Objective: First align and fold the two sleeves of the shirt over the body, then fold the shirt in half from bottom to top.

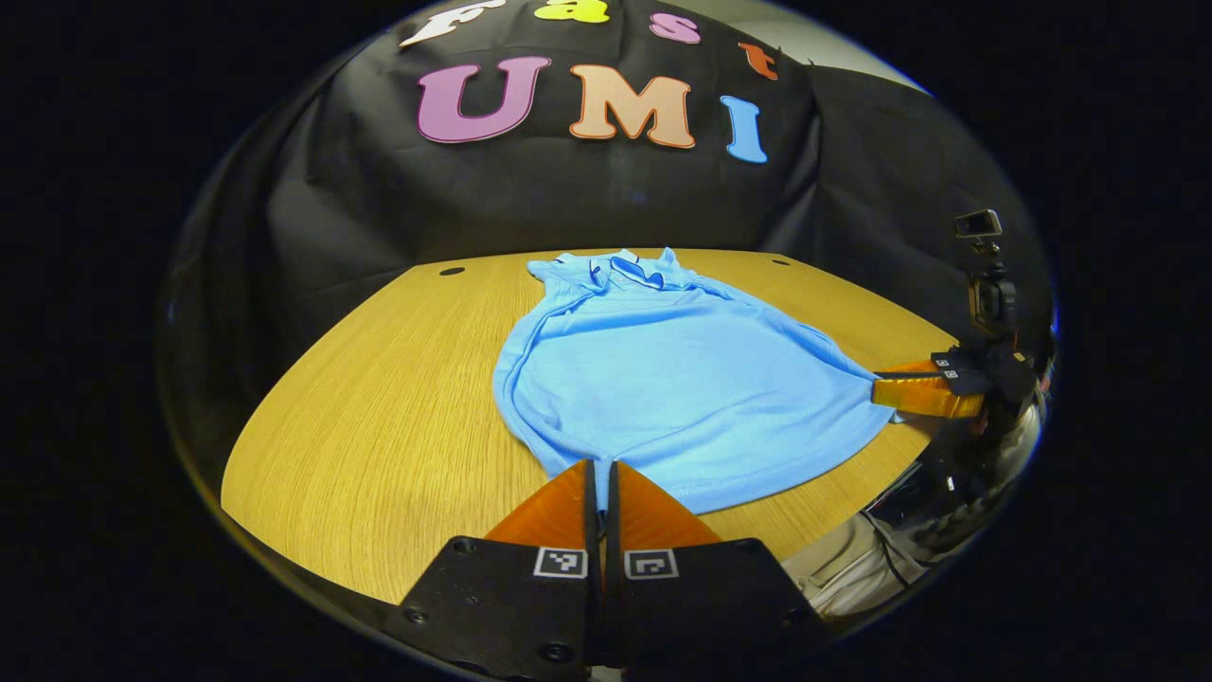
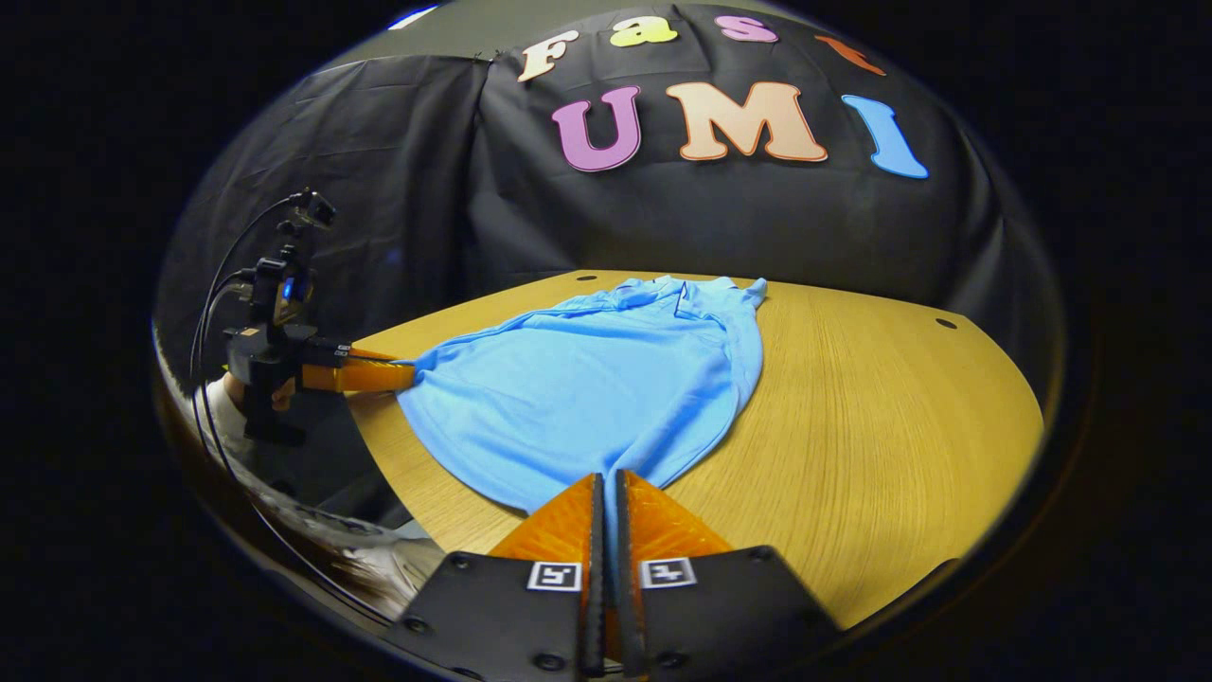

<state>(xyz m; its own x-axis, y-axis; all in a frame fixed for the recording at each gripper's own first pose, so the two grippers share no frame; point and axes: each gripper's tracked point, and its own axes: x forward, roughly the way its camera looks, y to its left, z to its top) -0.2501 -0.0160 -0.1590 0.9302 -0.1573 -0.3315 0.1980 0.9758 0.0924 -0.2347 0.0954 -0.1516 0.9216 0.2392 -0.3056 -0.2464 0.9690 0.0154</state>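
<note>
The shirt (image 1: 663,379) lies flat on the bench (image 1: 379,426), collar (image 1: 625,268) toward the booth wall, its sleeves already folded in over the body so the outline is narrow. That leaves the bottom-to-top fold as the step in hand, and both tools sit at the hem for it. The left tool (image 1: 600,469) is closed, fingers pressed together on the near-left hem corner; in the right gripper view it shows at the shirt's left edge, pinching cloth. The right tool (image 2: 607,481) is likewise clamped on the hem's other corner, a strip of blue running between its fingers. Holding both corners keeps the hem taut and straight, so it can likely be lifted and carried to the collar without skewing. A slack pinch could drop one corner
</note>
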